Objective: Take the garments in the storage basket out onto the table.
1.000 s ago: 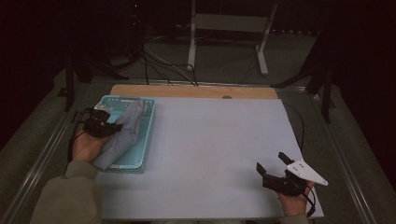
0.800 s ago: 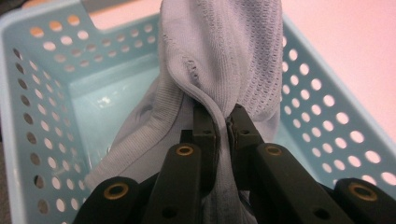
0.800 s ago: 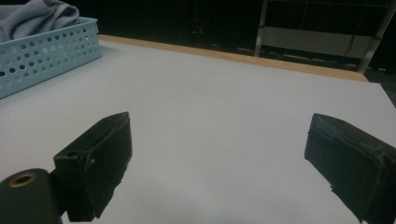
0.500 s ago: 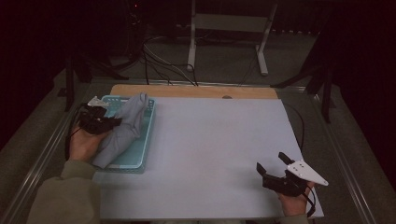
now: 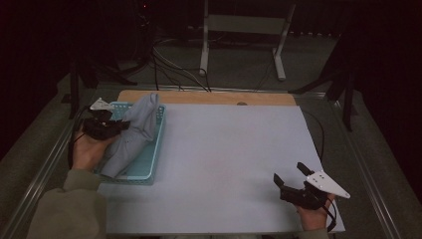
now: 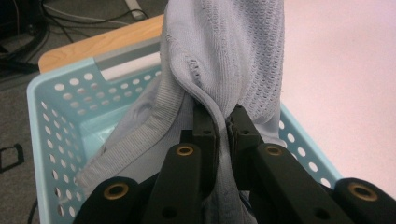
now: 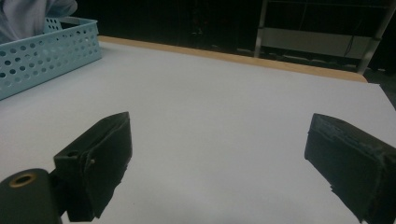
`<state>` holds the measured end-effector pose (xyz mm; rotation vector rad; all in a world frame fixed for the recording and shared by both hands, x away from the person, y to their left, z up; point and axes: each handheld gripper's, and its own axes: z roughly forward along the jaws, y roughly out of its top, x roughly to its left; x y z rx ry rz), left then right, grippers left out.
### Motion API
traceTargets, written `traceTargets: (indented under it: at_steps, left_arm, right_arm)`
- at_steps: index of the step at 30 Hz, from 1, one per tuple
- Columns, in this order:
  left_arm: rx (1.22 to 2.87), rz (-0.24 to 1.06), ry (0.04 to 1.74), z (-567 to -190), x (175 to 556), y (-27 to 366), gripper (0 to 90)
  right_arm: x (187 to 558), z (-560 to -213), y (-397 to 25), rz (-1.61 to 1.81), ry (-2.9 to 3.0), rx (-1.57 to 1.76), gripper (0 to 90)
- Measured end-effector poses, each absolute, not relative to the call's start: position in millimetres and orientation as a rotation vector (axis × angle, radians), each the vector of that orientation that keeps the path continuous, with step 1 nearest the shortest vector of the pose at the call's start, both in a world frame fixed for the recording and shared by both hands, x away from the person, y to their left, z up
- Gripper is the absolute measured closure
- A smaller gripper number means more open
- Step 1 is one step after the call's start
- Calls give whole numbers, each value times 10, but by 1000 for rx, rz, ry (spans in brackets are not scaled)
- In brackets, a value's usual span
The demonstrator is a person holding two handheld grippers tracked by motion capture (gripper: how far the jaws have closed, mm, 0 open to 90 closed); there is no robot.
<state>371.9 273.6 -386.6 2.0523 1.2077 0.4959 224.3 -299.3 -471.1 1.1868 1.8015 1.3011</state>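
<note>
The left gripper (image 6: 223, 122) pinches a fold of the grey knitted cloth (image 5: 130, 137), lifting it partly out of the pale blue perforated plastic basket (image 5: 155, 149) (its tail trails inside). Next, I judge, carry it clear onto the white table sheet (image 5: 224, 159). The right gripper (image 5: 287, 174) waits wide open, empty.

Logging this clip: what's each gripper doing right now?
Left gripper: shut on the grey cloth over the basket.
Right gripper: open, holding nothing, over the table.
</note>
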Motion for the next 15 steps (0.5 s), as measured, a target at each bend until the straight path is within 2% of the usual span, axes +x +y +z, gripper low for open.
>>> traceTargets:
  at_steps: [15]
  left_arm:
    - [2024, 503, 1168, -3743, 3717, 2676, 854]
  right_arm:
    - [2244, -4711, -2996, 1303, 1800, 1186, 75]
